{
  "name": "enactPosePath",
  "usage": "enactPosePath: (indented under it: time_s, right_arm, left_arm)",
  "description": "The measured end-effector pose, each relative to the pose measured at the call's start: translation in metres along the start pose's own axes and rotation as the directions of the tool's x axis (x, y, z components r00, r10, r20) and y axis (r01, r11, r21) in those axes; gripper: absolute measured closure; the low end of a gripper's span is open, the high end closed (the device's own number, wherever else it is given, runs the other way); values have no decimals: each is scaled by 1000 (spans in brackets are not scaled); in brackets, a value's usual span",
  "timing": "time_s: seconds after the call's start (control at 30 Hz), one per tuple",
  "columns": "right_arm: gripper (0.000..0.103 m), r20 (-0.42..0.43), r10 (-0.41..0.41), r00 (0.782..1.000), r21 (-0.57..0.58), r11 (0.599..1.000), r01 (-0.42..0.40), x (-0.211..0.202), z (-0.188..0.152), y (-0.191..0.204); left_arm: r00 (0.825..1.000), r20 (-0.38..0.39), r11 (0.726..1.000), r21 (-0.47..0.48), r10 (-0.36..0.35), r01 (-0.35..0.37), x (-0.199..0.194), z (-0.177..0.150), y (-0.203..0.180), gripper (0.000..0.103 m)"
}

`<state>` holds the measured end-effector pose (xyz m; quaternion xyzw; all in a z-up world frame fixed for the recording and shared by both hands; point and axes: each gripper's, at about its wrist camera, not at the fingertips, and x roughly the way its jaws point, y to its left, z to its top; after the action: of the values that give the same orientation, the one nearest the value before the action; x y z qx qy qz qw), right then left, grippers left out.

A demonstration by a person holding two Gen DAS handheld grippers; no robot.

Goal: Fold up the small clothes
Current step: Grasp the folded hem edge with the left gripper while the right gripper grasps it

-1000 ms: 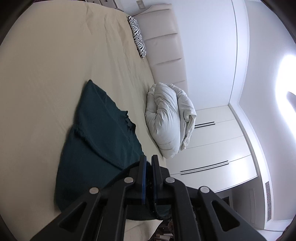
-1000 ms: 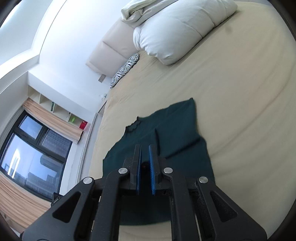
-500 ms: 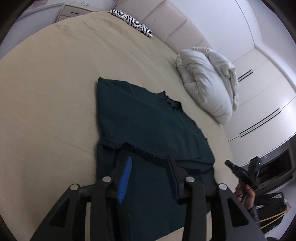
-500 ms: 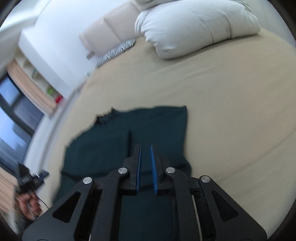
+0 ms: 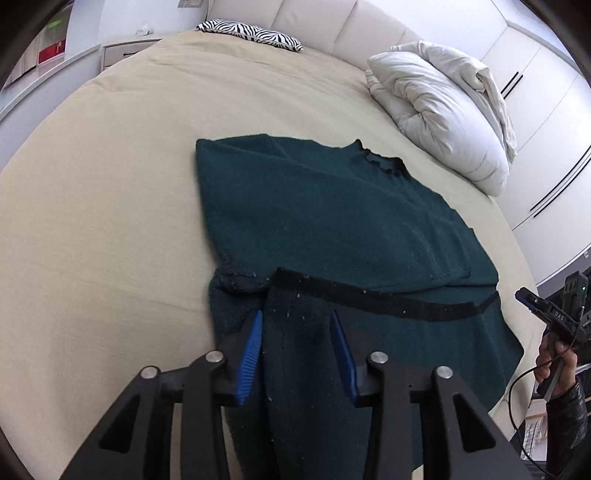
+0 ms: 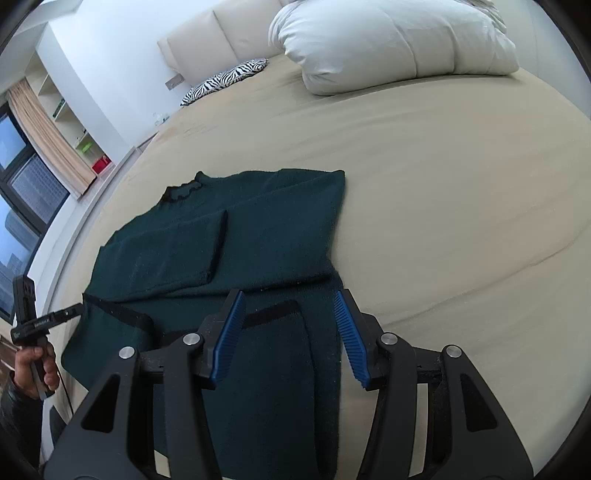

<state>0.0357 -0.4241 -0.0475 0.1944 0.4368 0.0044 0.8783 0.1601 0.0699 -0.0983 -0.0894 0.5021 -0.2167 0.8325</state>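
Note:
A dark green knit sweater (image 5: 332, 221) lies flat on the beige bed (image 5: 110, 184), sleeves folded in over the body, and it shows in the right wrist view too (image 6: 258, 236). A black band (image 5: 369, 293) crosses its lower part. My left gripper (image 5: 297, 321) is open and empty, its jaws just above the sweater's near left part. My right gripper (image 6: 288, 306) is open and empty over the sweater's near right part, above a black-edged fold (image 6: 273, 310). Each gripper shows small at the edge of the other's view: the right one (image 5: 550, 314) and the left one (image 6: 33, 321).
A folded white duvet (image 5: 443, 110) lies at the far right of the bed (image 6: 443, 184); it also shows in the right wrist view (image 6: 388, 40). A zebra-print pillow (image 5: 251, 33) rests by the padded headboard. Wardrobe doors (image 5: 546, 110) stand right. Window and shelves (image 6: 37, 147) are left.
Both grippers have opened and swung down from a raised, tilted pose to sit low over the sweater's near edge. The sweater now lies flat.

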Motion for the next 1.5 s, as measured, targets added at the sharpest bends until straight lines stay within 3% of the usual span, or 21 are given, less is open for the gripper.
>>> enactPosePath:
  time_s: [0.13, 0.33, 0.63, 0.73, 0.83, 1.07, 1.17, 1.2, 1.23, 1.37, 1.43, 1.5]
  right_arm:
    - [54, -12, -6, 1000, -7, 1000, 5, 3, -4, -2]
    - [54, -19, -25, 1000, -35, 999, 24, 4, -9, 3]
    - [54, -54, -63, 997, -157, 986, 54, 6, -20, 14]
    - [54, -78, -73, 994, -222, 974, 54, 11, -26, 22]
    - [54, -93, -58, 994, -253, 967, 33, 16, -29, 27]
    - [55, -157, -72, 985, -206, 978, 39, 39, -23, 18]
    - [63, -170, -49, 984, -165, 986, 21, 46, -21, 10]
    - [70, -168, -44, 985, -161, 987, 16, 46, -20, 10]
    - [74, -165, -42, 985, -164, 986, 15, 46, -20, 11]
    - [79, -135, -84, 987, -235, 971, 50, 43, -22, 24]
    - [79, -122, -111, 986, -277, 958, 74, 41, -25, 33]
    - [79, -121, -129, 984, -314, 946, 85, 40, -28, 41]
  left_arm:
    - [1000, 5, 999, 39, 20, -21, 2, -1, -7, 82]
    - [993, 61, 989, 110, 98, -104, -6, -7, -20, 94]
    - [973, 189, 977, 141, 131, -159, -33, -25, -31, 99]
    - [972, 210, 979, 149, 108, -141, -40, -32, -33, 100]
    - [976, 215, 992, 105, 44, -68, -48, -35, -25, 100]
    - [978, 210, 1000, 23, 12, -17, -54, -39, -4, 100]
    - [983, 181, 999, 51, -5, -4, -49, -39, -8, 100]
    - [985, 170, 998, 64, 3, -14, -46, -38, -11, 100]
    - [987, 157, 995, 83, 38, -51, -42, -36, -16, 99]
    - [983, 163, 989, 107, 84, -102, -37, -31, -22, 63]
    - [982, 164, 986, 125, 93, -114, -34, -29, -26, 54]
    - [979, 166, 978, 150, 122, -147, -30, -25, -31, 54]
